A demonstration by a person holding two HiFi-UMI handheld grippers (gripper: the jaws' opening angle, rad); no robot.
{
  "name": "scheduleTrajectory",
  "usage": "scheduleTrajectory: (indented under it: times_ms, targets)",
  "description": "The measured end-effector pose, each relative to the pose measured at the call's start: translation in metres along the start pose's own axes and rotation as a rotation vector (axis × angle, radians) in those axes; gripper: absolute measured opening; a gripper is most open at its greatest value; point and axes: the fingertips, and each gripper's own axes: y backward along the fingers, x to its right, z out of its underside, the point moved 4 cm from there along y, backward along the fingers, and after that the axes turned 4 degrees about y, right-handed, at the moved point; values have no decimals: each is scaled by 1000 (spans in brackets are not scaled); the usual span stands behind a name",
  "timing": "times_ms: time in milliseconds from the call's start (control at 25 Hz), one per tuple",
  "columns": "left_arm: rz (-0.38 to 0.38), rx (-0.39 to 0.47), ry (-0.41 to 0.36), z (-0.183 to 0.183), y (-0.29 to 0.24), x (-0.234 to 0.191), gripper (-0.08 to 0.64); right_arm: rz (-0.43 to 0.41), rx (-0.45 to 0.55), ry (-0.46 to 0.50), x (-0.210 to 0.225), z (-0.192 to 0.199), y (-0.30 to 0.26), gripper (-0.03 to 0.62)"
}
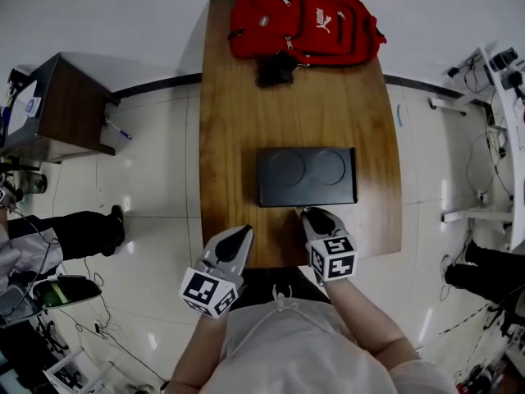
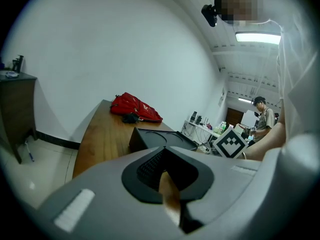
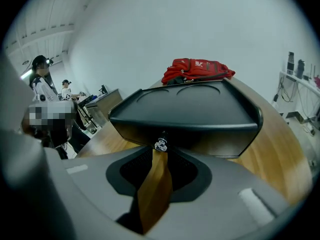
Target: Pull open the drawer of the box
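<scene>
A flat black box (image 1: 307, 176) with two round recesses in its lid lies in the middle of the wooden table (image 1: 230, 138). Its drawer front (image 3: 190, 134) faces me and looks closed, with a small shiny knob (image 3: 160, 145) at its centre. My right gripper (image 1: 310, 213) is at that front, and in the right gripper view (image 3: 160, 151) its jaws stand a little apart with the knob right at their tips, not pinched. My left gripper (image 1: 244, 231) hangs at the table's near edge, left of the box (image 2: 160, 139), tips together (image 2: 163, 173) and holding nothing.
A red backpack (image 1: 303, 19) and a small black item (image 1: 276, 70) lie at the table's far end. A dark cabinet (image 1: 57, 105) stands on the floor to the left. Cables and equipment (image 1: 492, 97) crowd the right side. People stand in the background (image 2: 262, 114).
</scene>
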Motion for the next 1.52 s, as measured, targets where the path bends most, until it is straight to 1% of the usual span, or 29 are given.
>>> scheduleTrajectory:
  times_ms: [280, 400, 720, 1080, 1520]
  targets:
    - [6, -26, 18, 4, 1, -7, 6, 6, -24, -45, 0, 2, -8, 82]
    - [24, -30, 15, 3, -2, -6, 6, 4, -31, -55, -1, 2, -8, 72]
    - [49, -27, -1, -1, -1, -3, 6, 10, -37, -16, -3, 6, -4, 69]
    - [54, -6, -36, -5, 12, 5, 6, 7, -64, -14, -16, 31, 16, 71]
    - [64, -1, -47, 8, 27, 23, 6, 1, -89, -22, -32, 65, 41, 72]
